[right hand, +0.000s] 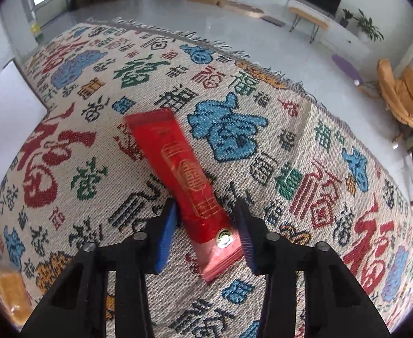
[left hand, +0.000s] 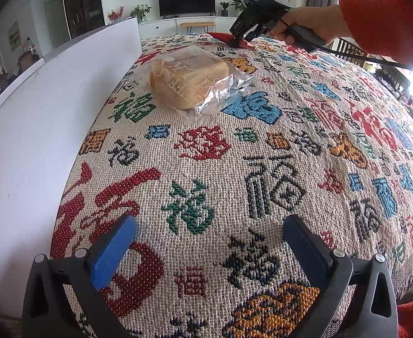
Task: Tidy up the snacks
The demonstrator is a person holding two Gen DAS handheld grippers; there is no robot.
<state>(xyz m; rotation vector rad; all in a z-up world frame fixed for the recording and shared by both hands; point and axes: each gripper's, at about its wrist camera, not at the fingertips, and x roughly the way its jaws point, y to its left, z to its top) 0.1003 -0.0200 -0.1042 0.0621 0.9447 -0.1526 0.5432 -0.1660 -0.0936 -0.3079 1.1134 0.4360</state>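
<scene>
We are working over a table covered by a cream woven cloth with coloured Chinese characters (left hand: 234, 152), with a tall white board (left hand: 45, 107) standing along its left edge. A loaf of bread sealed in a clear plastic bag (left hand: 192, 80) is lying on the cloth beside the board, well ahead of our left gripper (left hand: 209, 242), whose blue-padded fingers (left hand: 113, 250) are spread wide with nothing between them. Our right gripper (right hand: 206, 222) is reaching down at the far side, its fingers (right hand: 165, 236) parted and straddling the near end of a long red foil snack packet with gold printing (right hand: 183, 174); we cannot tell whether they are touching it.
</scene>
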